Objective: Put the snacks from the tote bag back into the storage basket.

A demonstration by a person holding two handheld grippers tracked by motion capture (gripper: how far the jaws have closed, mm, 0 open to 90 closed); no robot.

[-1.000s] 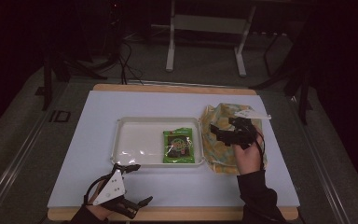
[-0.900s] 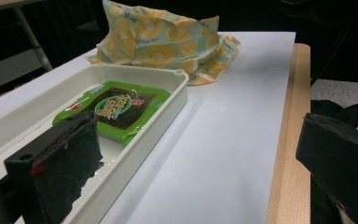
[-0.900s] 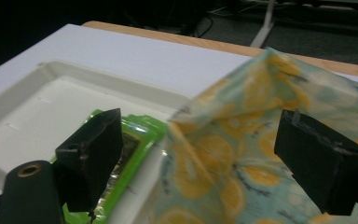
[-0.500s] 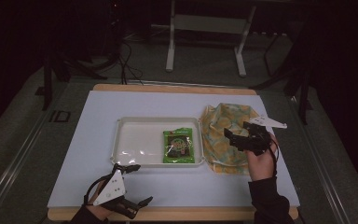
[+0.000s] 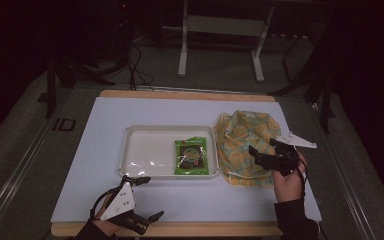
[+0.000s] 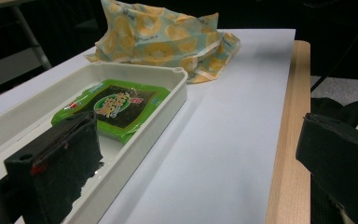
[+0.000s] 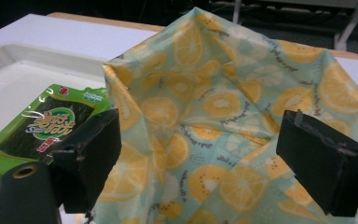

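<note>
Left gripper (image 5: 145,199) nearest, jaws wide apart, empty, just in front of white plastic tray (image 5: 145,150). Flat green glossy packet (image 5: 192,156) lies in the tray's right end, long axis running away from the person. Right gripper (image 5: 261,156) agape, empty, over crumpled lemon-print cloth bag (image 5: 242,137) touching tray's right side.

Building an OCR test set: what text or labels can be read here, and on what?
Green packet in the tray: large stylised lettering and small red and blue badges, too blurred to read.
Bag: small dark script printed among the fruit slices, too small to read.
Sign on the floor left of the table: looks like "ID", uncertain.
</note>
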